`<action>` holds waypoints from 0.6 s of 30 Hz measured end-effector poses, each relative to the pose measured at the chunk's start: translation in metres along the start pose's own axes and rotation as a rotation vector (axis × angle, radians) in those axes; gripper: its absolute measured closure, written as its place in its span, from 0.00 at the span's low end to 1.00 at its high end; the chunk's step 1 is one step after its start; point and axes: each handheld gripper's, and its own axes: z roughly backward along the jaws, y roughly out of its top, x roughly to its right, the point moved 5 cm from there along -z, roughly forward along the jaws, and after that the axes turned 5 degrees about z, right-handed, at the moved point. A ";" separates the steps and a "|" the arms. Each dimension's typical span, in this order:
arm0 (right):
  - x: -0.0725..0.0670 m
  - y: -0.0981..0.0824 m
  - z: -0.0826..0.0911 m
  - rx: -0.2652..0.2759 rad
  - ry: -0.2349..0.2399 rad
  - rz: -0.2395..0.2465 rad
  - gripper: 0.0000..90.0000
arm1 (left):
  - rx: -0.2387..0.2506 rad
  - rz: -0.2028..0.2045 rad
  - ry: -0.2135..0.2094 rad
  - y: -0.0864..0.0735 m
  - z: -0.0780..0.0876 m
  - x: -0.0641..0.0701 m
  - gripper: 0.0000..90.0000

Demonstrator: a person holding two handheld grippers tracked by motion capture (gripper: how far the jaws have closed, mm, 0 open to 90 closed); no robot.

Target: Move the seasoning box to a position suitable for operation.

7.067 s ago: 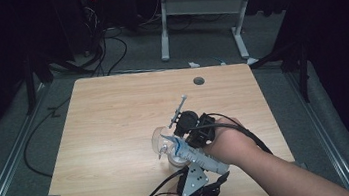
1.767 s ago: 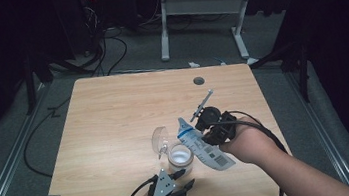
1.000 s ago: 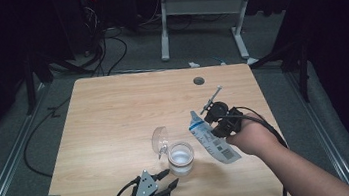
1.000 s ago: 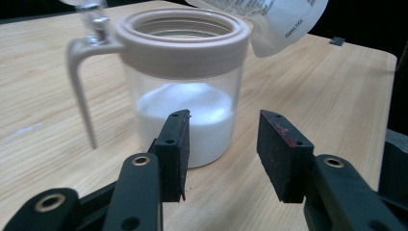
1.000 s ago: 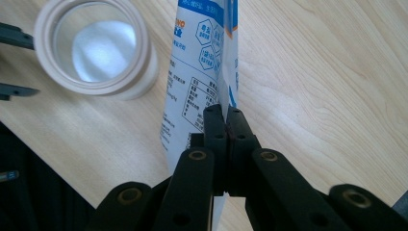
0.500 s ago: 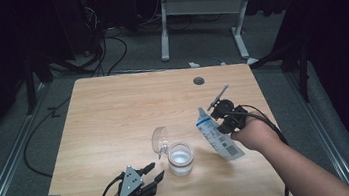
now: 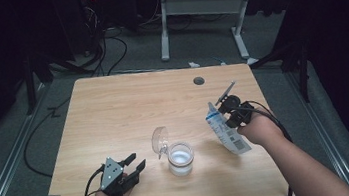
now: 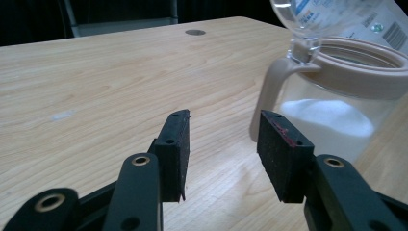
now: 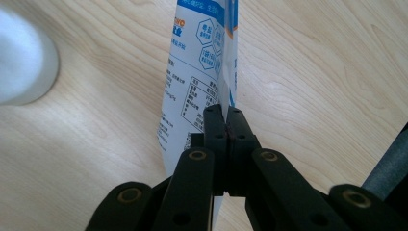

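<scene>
Right gripper [image 7: 228, 113] clamped tight on a white pouch [image 7: 224, 133] with blue print, held above the table [image 7: 113, 110] at its right side, lower end of the pouch near the wood; seen close in the right gripper view, jaws pressed on the pouch edge [image 9: 202, 77]; left gripper [image 7: 134, 164] at the near left, jaws apart and empty; glass jar [image 7: 180, 159] with white contents and lid flipped up, standing just right of it, between the two grippers.
</scene>
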 end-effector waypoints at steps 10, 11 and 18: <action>0.005 0.000 -0.002 0.032 -0.017 -0.020 1.00 | 0.002 0.016 0.005 0.000 0.002 -0.005 0.61; 0.005 -0.001 -0.001 0.045 -0.015 -0.024 1.00 | 0.005 0.017 0.005 0.000 0.002 -0.005 0.61; 0.006 -0.007 0.008 0.174 -0.024 -0.075 1.00 | -0.005 0.028 0.015 0.000 0.002 -0.011 0.61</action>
